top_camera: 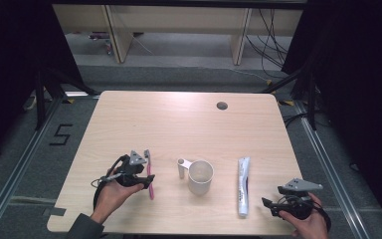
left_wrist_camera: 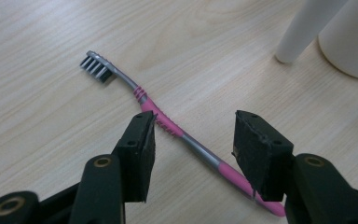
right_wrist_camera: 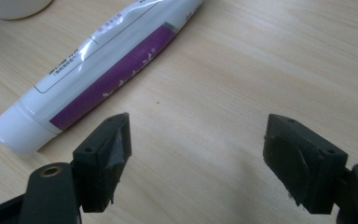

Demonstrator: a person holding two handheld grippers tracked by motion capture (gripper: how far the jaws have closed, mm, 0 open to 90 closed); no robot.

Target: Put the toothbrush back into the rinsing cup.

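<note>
— Straddling the pink toothbrush [left_wrist_camera: 168, 126], are the left gripper [left_wrist_camera: 193, 144] fingers [left_wrist_camera: 137, 154] clamped on it?
— No; they stand apart on either side of the handle, which lies flat on the tabletop [top_camera: 179, 124] between them, bristles pointing away beyond the tips.
— And the right gripper [right_wrist_camera: 196, 154]?
— Its fingers [right_wrist_camera: 107, 154] are spread wide over bare wood; the toothpaste tube [right_wrist_camera: 102, 70] lies just beyond the left finger, untouched. The white cup [top_camera: 200, 177] stands between both grippers.

The high camera sits above my side and looks forward and down over the whole table [top_camera: 179, 119]; each tongs camera rides low, close to the wood, looking along its own jaws; my left one shares the toothbrush [left_wrist_camera: 168, 126] with the high view, my right one the tube [right_wrist_camera: 98, 70].
</note>
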